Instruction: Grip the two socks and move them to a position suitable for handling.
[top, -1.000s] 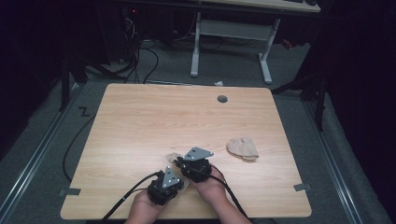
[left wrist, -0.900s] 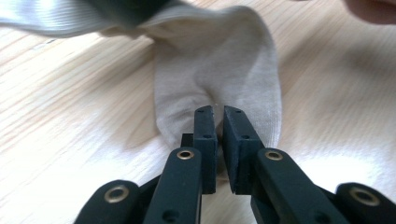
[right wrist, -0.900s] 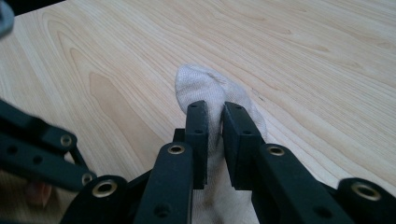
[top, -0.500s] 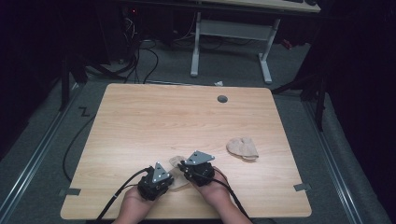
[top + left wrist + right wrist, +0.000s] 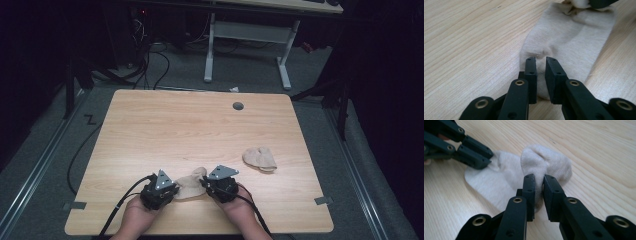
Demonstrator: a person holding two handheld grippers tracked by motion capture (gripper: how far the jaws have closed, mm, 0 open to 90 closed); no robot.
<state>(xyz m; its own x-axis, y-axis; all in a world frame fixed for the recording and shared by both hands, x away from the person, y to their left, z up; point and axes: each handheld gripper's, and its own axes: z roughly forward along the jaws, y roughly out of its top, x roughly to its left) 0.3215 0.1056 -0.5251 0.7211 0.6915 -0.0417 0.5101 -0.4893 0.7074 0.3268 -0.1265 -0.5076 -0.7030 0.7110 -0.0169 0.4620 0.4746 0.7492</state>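
Gripper-wise, both hands enter from the bottom centre of the high view, angled inward toward each other; the left gripper (image 5: 172,189) and the right gripper (image 5: 204,184) sit at either end of a beige sock (image 5: 190,183) on the tabletop (image 5: 165,130); in the left gripper view the jaws are nearly closed, pinching the sock's flat end (image 5: 564,45); in the right gripper view the jaws are nearly closed on its bunched, raised end (image 5: 544,162); a second sock (image 5: 259,158) lies apart, toward the right; compared with a second ago, both hands have drawn lower in the frame, and the held sock with them.
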